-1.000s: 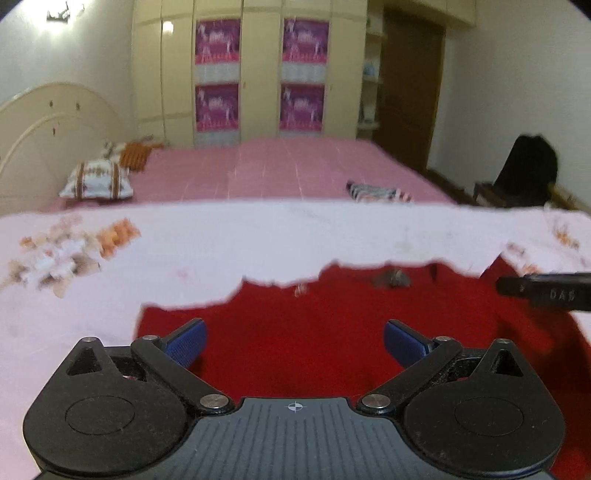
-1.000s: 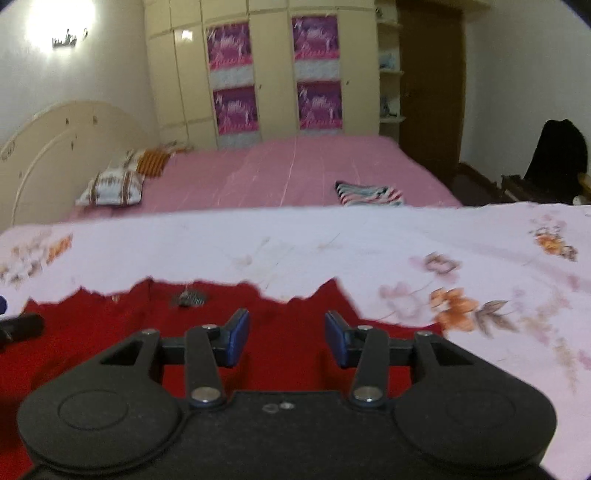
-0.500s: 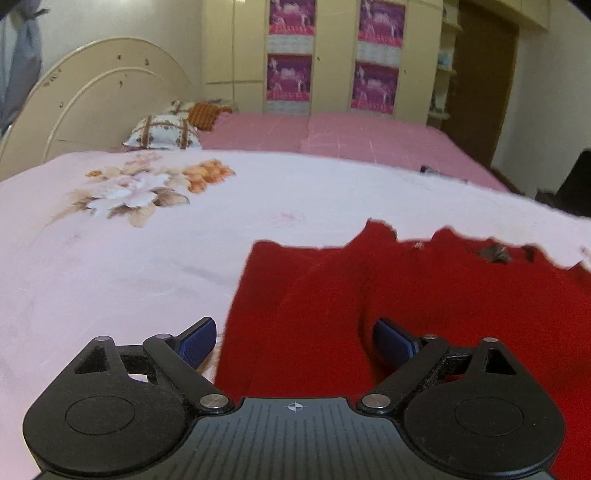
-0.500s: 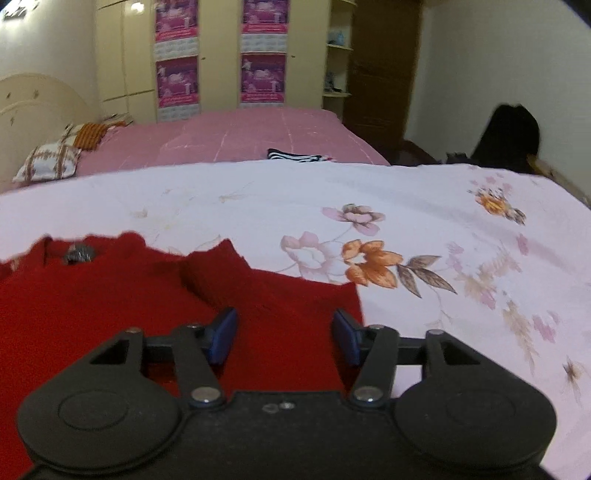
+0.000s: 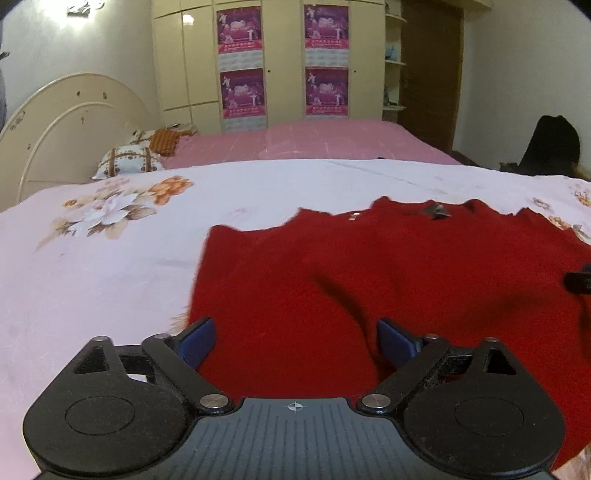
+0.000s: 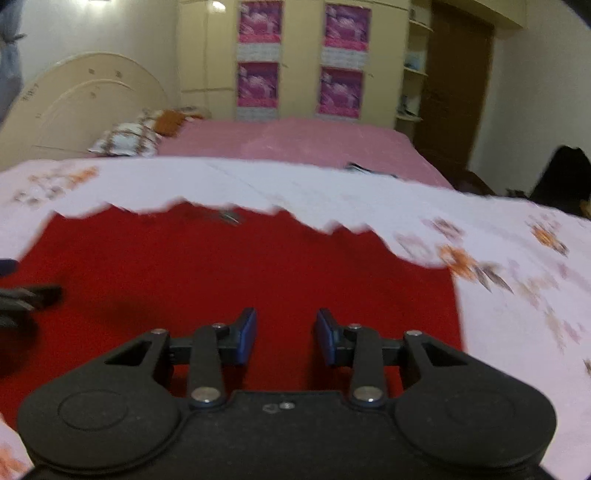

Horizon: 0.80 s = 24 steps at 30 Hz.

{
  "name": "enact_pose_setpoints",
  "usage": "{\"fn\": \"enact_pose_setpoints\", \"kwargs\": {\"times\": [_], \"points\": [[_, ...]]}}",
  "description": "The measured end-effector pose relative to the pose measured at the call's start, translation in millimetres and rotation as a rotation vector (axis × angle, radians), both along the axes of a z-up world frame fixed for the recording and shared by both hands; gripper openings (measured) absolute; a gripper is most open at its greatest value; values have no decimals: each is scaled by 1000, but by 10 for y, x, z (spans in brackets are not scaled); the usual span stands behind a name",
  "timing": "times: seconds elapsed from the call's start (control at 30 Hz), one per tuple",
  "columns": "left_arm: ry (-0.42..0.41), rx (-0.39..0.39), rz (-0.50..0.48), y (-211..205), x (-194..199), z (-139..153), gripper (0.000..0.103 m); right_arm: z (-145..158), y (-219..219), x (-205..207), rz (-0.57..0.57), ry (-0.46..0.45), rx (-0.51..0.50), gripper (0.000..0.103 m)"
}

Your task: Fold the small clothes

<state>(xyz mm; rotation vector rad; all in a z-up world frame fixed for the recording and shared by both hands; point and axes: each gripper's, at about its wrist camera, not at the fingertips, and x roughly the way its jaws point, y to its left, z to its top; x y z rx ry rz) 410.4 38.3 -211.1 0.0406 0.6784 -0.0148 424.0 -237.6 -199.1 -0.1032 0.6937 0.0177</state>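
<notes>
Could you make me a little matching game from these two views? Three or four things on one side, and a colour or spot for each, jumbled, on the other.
Things:
1. garment
2. bedsheet
3. pillow
4. posters

Descriptions:
A. on the cupboard doors
B. plain red
C. by the headboard
D. pale, with flower prints

Pairs: 1-B, 2-D, 3-C, 4-A

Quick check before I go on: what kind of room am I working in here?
A bedroom, most likely in a home. The red garment lies on a floral bedsheet; beyond it are a pink bed with a pillow against a cream headboard, and a tall wardrobe.
</notes>
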Motion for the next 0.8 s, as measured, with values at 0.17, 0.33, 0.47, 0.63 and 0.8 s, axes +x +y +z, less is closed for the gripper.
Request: {"fn": "enact_pose_setpoints", "kwargs": {"times": [0.17, 0.33, 0.47, 0.63, 0.8], "points": [[-9, 19, 75, 150, -97, -1, 96, -18, -503, -54, -106, 5, -9, 39], [-10, 27, 78, 232, -199, 19, 96, 45, -445, -129, -123, -3, -20, 36], [-42, 33, 25, 164, -425, 155, 96, 232, -240, -352, -54, -37, 18, 39], [-6, 88, -12, 105, -600, 5, 96, 193, -37, -555, -1, -5, 39, 38], [34, 30, 45, 294, -595, -98, 96, -103, -211, -624, -52, 32, -22, 43]]}}
